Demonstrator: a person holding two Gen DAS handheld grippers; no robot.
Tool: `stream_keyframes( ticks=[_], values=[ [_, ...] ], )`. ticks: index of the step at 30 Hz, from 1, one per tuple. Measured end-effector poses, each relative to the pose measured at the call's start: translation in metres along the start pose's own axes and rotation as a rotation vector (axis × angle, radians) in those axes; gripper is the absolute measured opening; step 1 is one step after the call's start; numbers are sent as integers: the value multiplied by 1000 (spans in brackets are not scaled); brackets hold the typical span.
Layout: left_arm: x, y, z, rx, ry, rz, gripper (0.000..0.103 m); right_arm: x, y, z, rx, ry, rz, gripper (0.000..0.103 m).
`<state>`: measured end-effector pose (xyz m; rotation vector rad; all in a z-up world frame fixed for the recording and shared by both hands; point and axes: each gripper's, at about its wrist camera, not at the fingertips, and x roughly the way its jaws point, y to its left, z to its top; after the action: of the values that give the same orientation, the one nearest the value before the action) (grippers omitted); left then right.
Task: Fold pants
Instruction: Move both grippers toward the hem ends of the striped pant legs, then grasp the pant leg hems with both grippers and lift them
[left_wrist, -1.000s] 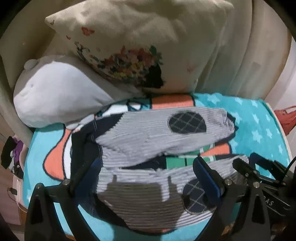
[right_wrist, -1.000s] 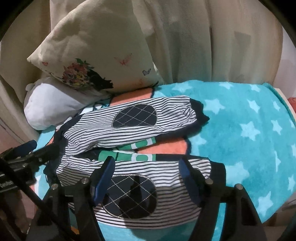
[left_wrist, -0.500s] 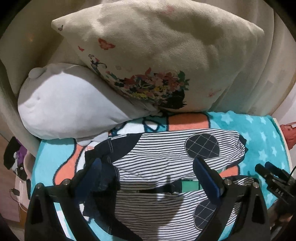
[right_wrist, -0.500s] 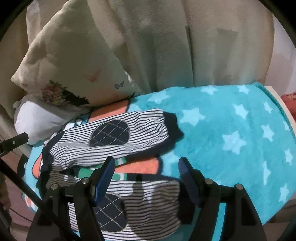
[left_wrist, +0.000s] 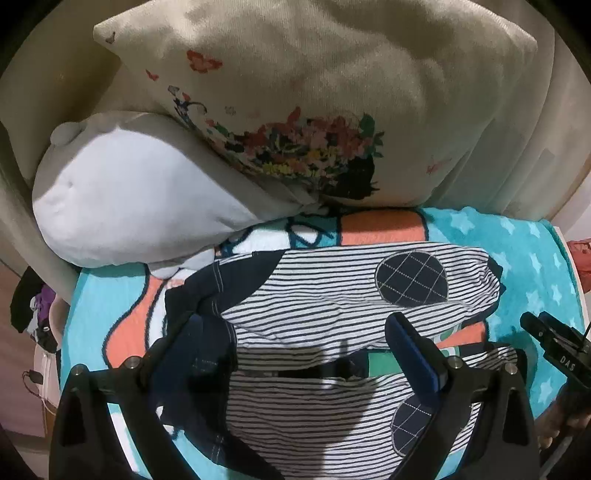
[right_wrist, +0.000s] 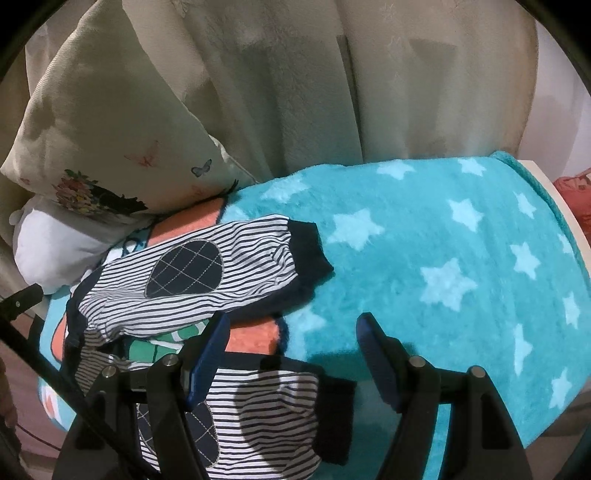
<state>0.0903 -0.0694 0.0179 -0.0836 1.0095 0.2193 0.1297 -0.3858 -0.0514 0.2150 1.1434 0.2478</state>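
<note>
The left gripper (left_wrist: 295, 339) hangs with jaws spread wide above the striped pants (left_wrist: 332, 295), holding nothing; its frame hides the near leg's lower edge. The right gripper (right_wrist: 291, 350) is likewise agape over the near cuff. The pants lie spread, legs apart, on a turquoise star blanket (right_wrist: 443, 258), beside a floral pillow (left_wrist: 314, 110) and a half-hidden white plush toy (left_wrist: 129, 195).

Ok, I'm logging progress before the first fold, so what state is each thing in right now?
Striped pants: unfolded, flat on the blanket, legs spread apart.
Left gripper: open, holding nothing, above the waist end.
Right gripper: open, holding nothing, above the near leg's cuff.
Star blanket: spread flat under the pants.
Floral pillow: propped over the white cushion.
</note>
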Motion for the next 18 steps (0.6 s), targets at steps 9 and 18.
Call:
stream_keyframes(
  ticks=[9,18],
  values=[
    [9,9,-2,-14,28,24,99,16,5,0,-11,25,17,76],
    [32,14,13,88,25,34,99,29,7,12,-56,34,22,76]
  ],
)
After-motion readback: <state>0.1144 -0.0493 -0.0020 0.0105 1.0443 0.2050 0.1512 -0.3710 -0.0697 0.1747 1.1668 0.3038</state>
